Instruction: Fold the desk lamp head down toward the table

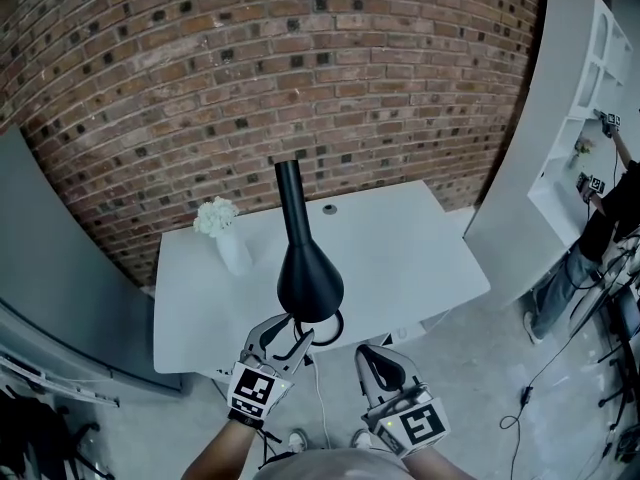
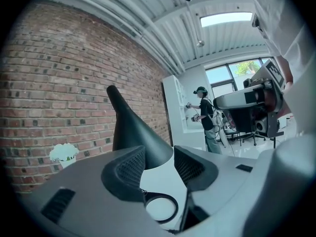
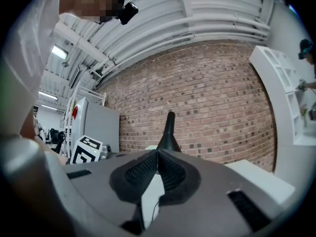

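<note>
- A red-brown brick wall runs behind the white table, whose far edge sits close to it.
- Bare grey concrete floor spreads in front of the table and to its right, with dark cables trailing across it.
- A tall white shelving unit stands to the right of the table, where a person works at its shelves.
- A grey cabinet flanks the table's left side.
- Above the table, a ribbed white ceiling carries pipes and a lit rectangular panel light.
- Daylight enters through large windows beyond the shelving unit, on the table's right.
</note>
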`<move>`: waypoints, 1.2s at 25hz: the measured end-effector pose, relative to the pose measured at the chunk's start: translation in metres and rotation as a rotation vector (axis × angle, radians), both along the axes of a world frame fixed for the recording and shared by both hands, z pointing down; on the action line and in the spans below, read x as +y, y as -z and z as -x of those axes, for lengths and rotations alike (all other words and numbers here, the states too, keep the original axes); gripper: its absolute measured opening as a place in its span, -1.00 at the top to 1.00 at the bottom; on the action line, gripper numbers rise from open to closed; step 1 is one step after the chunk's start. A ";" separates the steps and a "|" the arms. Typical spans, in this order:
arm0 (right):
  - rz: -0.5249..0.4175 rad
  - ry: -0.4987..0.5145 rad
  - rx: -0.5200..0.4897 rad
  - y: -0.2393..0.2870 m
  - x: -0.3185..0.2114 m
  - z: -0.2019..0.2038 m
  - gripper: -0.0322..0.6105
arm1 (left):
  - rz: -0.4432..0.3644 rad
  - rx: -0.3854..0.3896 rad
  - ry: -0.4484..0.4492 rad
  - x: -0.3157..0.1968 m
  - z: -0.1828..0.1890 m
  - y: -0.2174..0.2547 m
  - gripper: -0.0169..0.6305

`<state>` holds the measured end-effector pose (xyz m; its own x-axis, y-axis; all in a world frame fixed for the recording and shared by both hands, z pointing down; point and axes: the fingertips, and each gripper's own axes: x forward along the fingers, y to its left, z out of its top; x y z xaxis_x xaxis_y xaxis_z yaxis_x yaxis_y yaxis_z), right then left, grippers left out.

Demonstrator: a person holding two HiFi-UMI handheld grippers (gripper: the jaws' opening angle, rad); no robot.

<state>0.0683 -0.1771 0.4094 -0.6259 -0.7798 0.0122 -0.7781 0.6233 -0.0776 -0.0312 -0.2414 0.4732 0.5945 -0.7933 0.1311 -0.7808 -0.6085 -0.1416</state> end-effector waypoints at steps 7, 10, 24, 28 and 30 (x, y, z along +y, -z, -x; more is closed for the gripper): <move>0.003 0.031 -0.003 -0.001 0.000 0.008 0.84 | 0.009 0.057 0.059 0.012 0.009 0.007 0.48; 0.004 0.039 0.005 -0.002 -0.001 0.011 0.84 | 0.015 0.054 0.085 0.016 0.014 0.002 0.55; -0.011 0.114 0.005 -0.001 0.004 0.040 0.84 | -0.010 0.123 0.160 0.038 0.038 0.021 0.72; 0.002 0.122 0.001 -0.003 0.006 0.043 0.84 | -0.002 0.137 0.176 0.043 0.042 0.025 0.76; 0.008 0.123 0.000 -0.004 0.007 0.043 0.84 | -0.002 0.147 0.185 0.047 0.042 0.026 0.79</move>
